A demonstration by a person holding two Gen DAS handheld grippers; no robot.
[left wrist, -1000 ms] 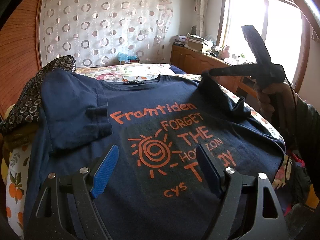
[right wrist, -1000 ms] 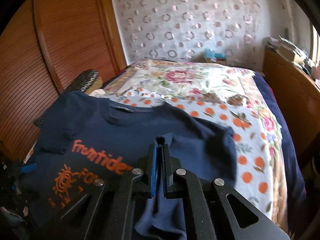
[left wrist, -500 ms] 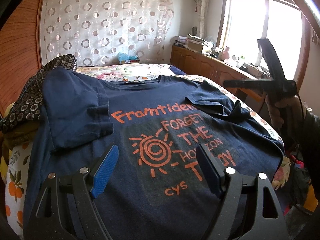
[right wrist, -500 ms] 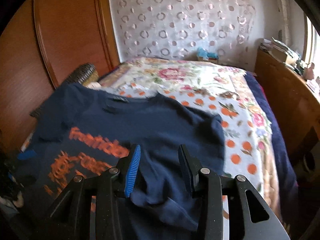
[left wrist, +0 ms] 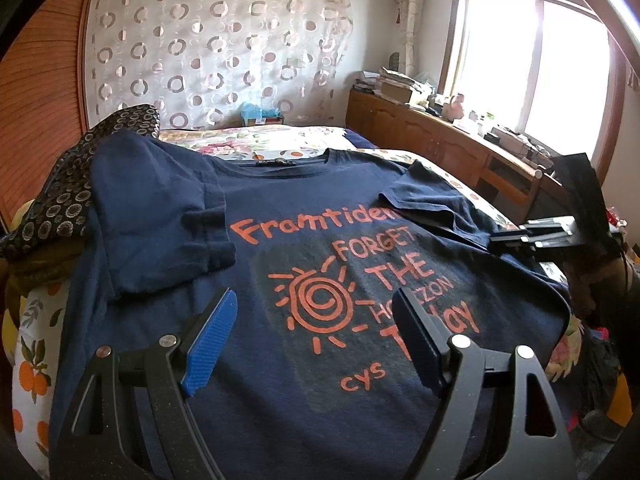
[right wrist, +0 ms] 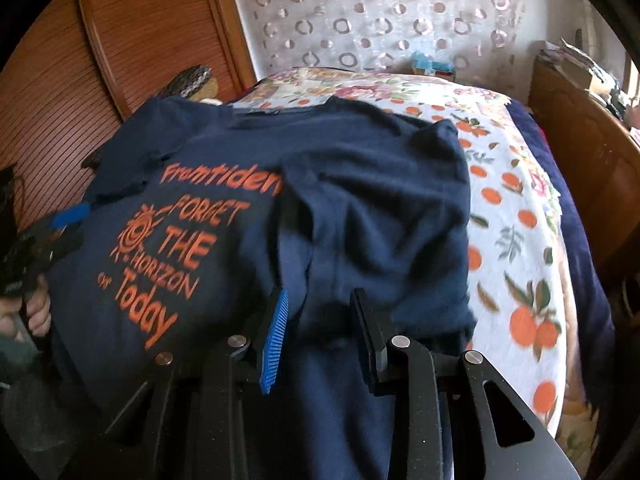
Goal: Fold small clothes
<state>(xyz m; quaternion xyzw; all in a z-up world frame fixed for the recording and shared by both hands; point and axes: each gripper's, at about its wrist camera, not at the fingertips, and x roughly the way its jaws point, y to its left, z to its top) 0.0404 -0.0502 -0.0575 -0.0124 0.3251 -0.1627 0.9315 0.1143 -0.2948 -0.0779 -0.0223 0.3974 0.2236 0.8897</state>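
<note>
From your left wrist camera, your left tongs point(left wrist: 314, 330) hang with jaws apart over the navy T-shirt point(left wrist: 304, 392), gripping nothing. The shirt lies face up across the foot end of the bed point(left wrist: 34, 340), both sleeves folded inward over the chest. Your right tongs point(left wrist: 516, 238) sit at the shirt's right edge.

From your right wrist camera, your right tongs point(right wrist: 318, 322) are apart above the folded right sleeve point(right wrist: 384, 216), holding nothing.

Bright window point(left wrist: 536, 68), wooden dresser point(left wrist: 432, 140), patterned curtain point(left wrist: 216, 52)
</note>
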